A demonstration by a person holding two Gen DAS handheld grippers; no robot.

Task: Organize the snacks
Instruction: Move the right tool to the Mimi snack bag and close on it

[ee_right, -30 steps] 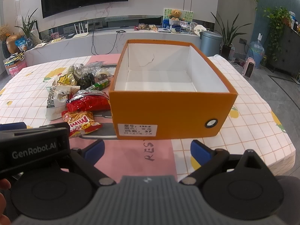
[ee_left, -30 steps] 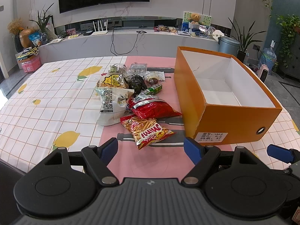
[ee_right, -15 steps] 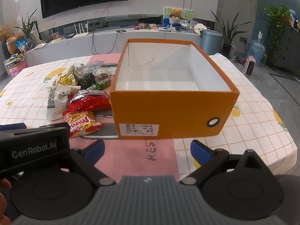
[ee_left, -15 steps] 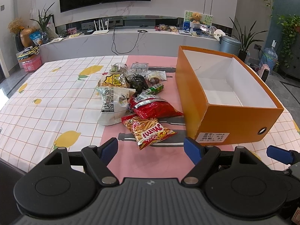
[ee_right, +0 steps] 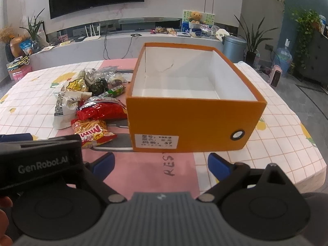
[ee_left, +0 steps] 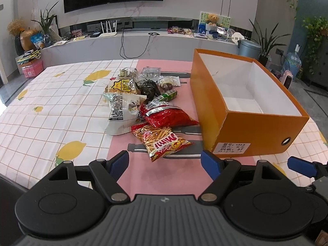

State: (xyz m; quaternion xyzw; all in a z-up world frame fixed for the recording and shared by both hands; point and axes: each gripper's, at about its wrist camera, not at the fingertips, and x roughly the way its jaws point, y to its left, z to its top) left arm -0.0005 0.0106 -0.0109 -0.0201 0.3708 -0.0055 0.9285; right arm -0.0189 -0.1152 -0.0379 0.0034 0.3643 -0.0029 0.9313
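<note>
Blue pads are capping the two fingers of the left gripper (ee_left: pixel 165 161), which is hanging at the bottom middle of the left wrist view with its jaws spread wide and holding nothing. Just above the gap, lying on the pink strip of the tablecloth (ee_left: pixel 41 110), is the Mimi snack bag (ee_left: pixel 162 141), red and yellow, closest of the pile. Above it in the frame a red foil bag (ee_left: pixel 168 116) is lying, and to its left a white bag (ee_left: pixel 121 112) with dark print; farther up, toward the centre, a yellow-labelled bag (ee_left: pixel 123 86), a dark packet (ee_left: pixel 149 89), a green packet (ee_left: pixel 169 95) and some clear packets are crowding together. Right of centre the orange box (ee_left: pixel 256 131) is sitting open (white inside, nothing in it), with a printed label low on its near wall. At the lower right edge a blue tip of the other gripper is showing. In the right wrist view the right gripper (ee_right: pixel 161 164) is likewise hanging with jaws spread apart and gripping nothing, low in the frame; the orange box (ee_right: pixel 192 123) is filling the middle just above it, and the snack pile, with the Mimi snack bag (ee_right: pixel 92 131) nearest, is lying to the box's left, the red foil bag touching or nearly touching its wall. The black body of the left device is covering the lower left corner.
</note>
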